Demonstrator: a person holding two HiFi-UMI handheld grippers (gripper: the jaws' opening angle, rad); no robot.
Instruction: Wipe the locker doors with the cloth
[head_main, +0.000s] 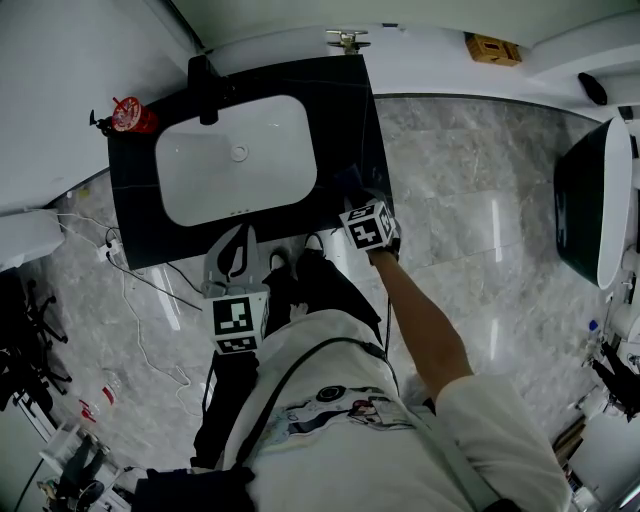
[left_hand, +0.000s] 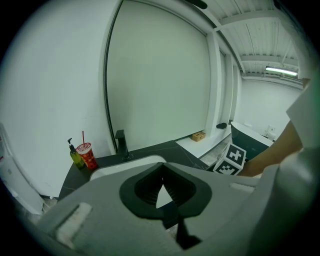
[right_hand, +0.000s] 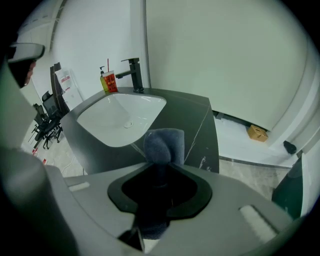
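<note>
A dark blue-grey cloth (right_hand: 164, 142) is pinched between the jaws of my right gripper (right_hand: 161, 167) and its folded end sticks up past them. In the head view that gripper (head_main: 366, 222) is at the right front corner of the black vanity counter (head_main: 340, 110). My left gripper (head_main: 234, 250) hangs lower, in front of the vanity's front edge. In its own view the left gripper (left_hand: 161, 180) has its jaw tips touching and nothing between them. I cannot pick out any locker door.
A white sink basin (head_main: 236, 158) sits in the counter with a black faucet (head_main: 207, 85) behind it. A red cup (head_main: 130, 117) and a soap bottle (left_hand: 76, 156) stand at its far left corner. A dark bathtub (head_main: 590, 200) is to the right, a cardboard box (head_main: 492, 48) on the ledge, cables (head_main: 140, 300) on the floor at left.
</note>
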